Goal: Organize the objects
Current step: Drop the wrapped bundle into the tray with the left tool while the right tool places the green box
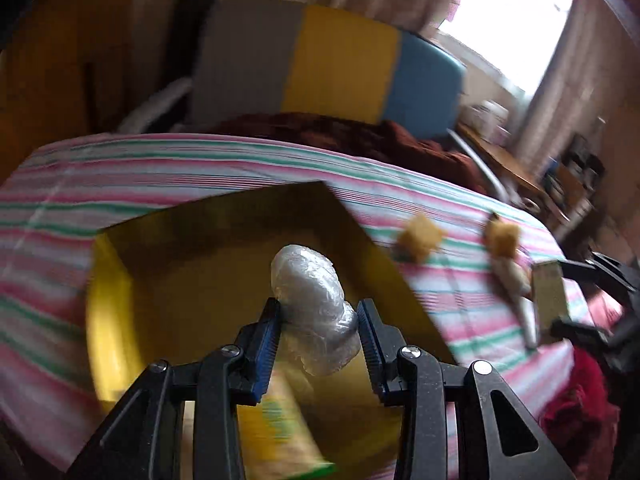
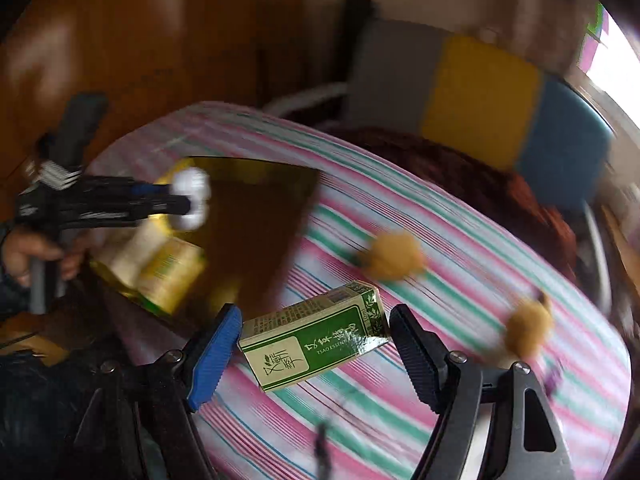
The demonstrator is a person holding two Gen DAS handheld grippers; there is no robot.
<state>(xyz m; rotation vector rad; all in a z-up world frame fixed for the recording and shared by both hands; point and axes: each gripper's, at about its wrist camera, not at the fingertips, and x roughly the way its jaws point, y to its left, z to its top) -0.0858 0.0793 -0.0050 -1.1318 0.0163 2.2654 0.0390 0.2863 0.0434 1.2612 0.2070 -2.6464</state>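
Low in the left wrist view, the left gripper point(image 1: 318, 320) pinches a plastic-wrapped bundle point(image 1: 312, 304) between its blue pads, over the open yellow box point(image 1: 116, 280) in mid frame. In the right wrist view, the right gripper point(image 2: 316, 344) grips a green carton point(image 2: 316, 340) by its ends (lengthwise), above the striped cloth point(image 2: 440, 280). Farther right lie two tan lumps point(image 2: 394, 256), well apart.

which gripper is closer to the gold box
Left. The left gripper, shut on a plastic-wrapped bundle, hangs right over the open gold box. The right gripper, carrying a green carton, is off to the side over the striped cloth.
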